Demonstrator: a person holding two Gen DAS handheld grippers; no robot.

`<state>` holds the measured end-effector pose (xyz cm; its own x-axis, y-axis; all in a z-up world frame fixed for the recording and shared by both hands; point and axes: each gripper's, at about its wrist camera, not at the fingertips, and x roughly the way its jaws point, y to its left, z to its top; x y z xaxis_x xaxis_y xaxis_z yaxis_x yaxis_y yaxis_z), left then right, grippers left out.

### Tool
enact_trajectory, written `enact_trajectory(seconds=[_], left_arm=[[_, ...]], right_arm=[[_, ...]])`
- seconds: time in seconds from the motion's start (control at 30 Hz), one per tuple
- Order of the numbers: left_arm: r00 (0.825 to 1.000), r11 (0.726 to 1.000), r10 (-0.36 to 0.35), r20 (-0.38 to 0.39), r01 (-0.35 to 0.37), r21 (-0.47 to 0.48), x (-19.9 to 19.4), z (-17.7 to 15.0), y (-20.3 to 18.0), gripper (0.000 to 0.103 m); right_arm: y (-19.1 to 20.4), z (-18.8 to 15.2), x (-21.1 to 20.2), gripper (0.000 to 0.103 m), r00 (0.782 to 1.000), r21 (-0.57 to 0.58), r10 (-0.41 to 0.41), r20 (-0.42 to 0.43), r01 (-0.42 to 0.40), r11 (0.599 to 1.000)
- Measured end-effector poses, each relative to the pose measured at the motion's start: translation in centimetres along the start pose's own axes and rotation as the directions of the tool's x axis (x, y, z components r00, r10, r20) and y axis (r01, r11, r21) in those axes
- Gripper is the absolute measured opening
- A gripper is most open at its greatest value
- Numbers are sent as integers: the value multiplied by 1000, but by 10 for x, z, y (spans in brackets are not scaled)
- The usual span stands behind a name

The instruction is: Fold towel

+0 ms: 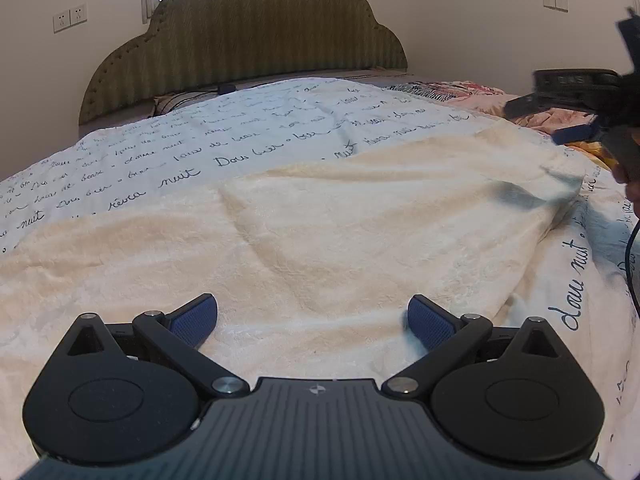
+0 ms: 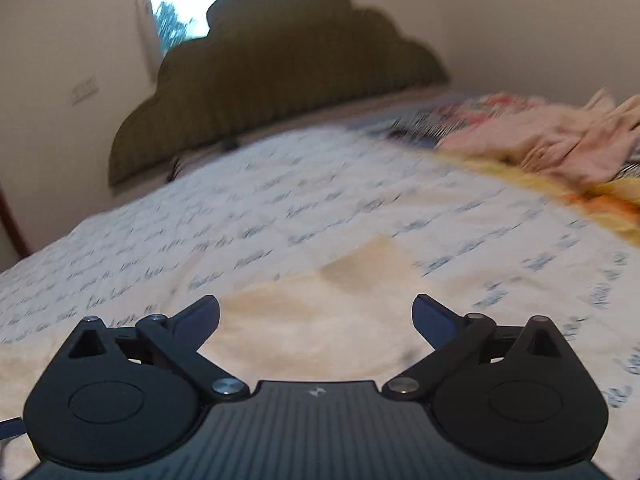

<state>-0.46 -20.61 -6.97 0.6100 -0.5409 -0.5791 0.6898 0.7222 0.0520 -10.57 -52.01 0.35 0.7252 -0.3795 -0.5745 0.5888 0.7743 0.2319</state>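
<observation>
On the bedspread [image 1: 280, 120], cream towel [image 1: 300, 232] lies spread, softly wrinkled.

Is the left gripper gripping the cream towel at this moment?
Apart. The left wrist view shows the left gripper with jaws wide open above the towel, nothing pinched between them.

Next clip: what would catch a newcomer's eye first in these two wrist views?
A fluffy cream towel lies spread across the white bedspread printed with dark cursive script, filling the foreground. Behind it rises a scalloped olive-green upholstered headboard. Both the left gripper and right gripper hover over the towel with jaws wide open.
</observation>
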Motion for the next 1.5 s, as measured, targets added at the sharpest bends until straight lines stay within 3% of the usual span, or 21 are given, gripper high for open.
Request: enact_trajectory(seconds=[0.17,0.27,0.3,0.4,0.43,0.53,0.63,0.73,0.83,0.93,1.0,1.07,1.13,1.17,1.23,1.27,1.3,1.33,1.37,1.43,1.5], left_arm=[[1000,1000,-5,-7,5,-19,-4,2,2,99],[994,993,-103,-36,101,-59,-14,24,8,96],[992,990,-125,-26,123,-66,-16,35,12,97],[1000,1000,-16,9,16,-25,-12,62,28,102],[999,999,47,9,-47,-8,-5,66,36,103],[977,981,186,-102,-190,-37,30,73,69,101],[966,973,171,-196,-197,-118,60,65,101,103],[968,970,204,-143,-220,-105,71,62,105,103],[967,970,219,-134,-230,-80,61,68,103,100],[958,960,273,-83,-277,-47,39,63,99,102],[947,948,305,-100,-312,-64,30,58,100,101],[960,957,256,-118,-269,-112,19,51,99,100],[977,974,180,-115,-193,-118,6,42,88,102],[981,981,157,-113,-168,-101,2,38,79,102],[987,992,123,-108,-126,-23,-2,26,60,103],[986,991,130,-102,-128,25,0,20,51,103],[985,987,153,-78,-150,50,1,13,46,103],[985,985,169,-44,-166,53,1,8,42,103],[985,985,171,-32,-170,43,2,6,42,103],[987,987,160,-27,-159,16,3,4,44,103],[991,991,134,-28,-135,-19,4,2,50,103]], right_arm=[[5,18,72,103,992,-77,-1,-129,-9,997],[-15,18,111,103,967,-69,-168,-193,157,985],[-20,19,115,103,964,-66,-179,-194,169,983],[-21,23,96,103,954,-11,-225,-196,227,974],[-9,22,84,103,961,-44,-220,-171,215,976],[36,11,57,103,984,-261,-41,-174,-6,965],[66,-11,53,103,962,-391,54,-268,-160,907],[74,-19,79,103,954,-426,-51,-294,-83,901],[70,-6,86,103,956,-306,-98,-277,9,952],[93,-11,67,103,963,-372,9,-271,-113,921],[111,-24,67,103,956,-460,-1,-292,-140,877],[115,-38,72,103,961,-533,-44,-271,-112,838],[99,-38,73,103,966,-468,-21,-256,-105,878],[90,-35,68,103,974,-424,-67,-219,-33,905],[73,-34,46,103,982,-372,-168,-83,126,920],[66,-35,30,103,989,-340,-144,-36,123,932],[58,-38,16,103,998,-314,-61,-29,49,948],[50,-42,9,103,998,-306,28,-61,-45,951],[43,-47,7,103,994,-320,51,-99,-80,944],[24,-53,16,103,981,-374,-151,-119,97,922],[-19,-43,15,103,953,-247,-296,-65,272,930]])
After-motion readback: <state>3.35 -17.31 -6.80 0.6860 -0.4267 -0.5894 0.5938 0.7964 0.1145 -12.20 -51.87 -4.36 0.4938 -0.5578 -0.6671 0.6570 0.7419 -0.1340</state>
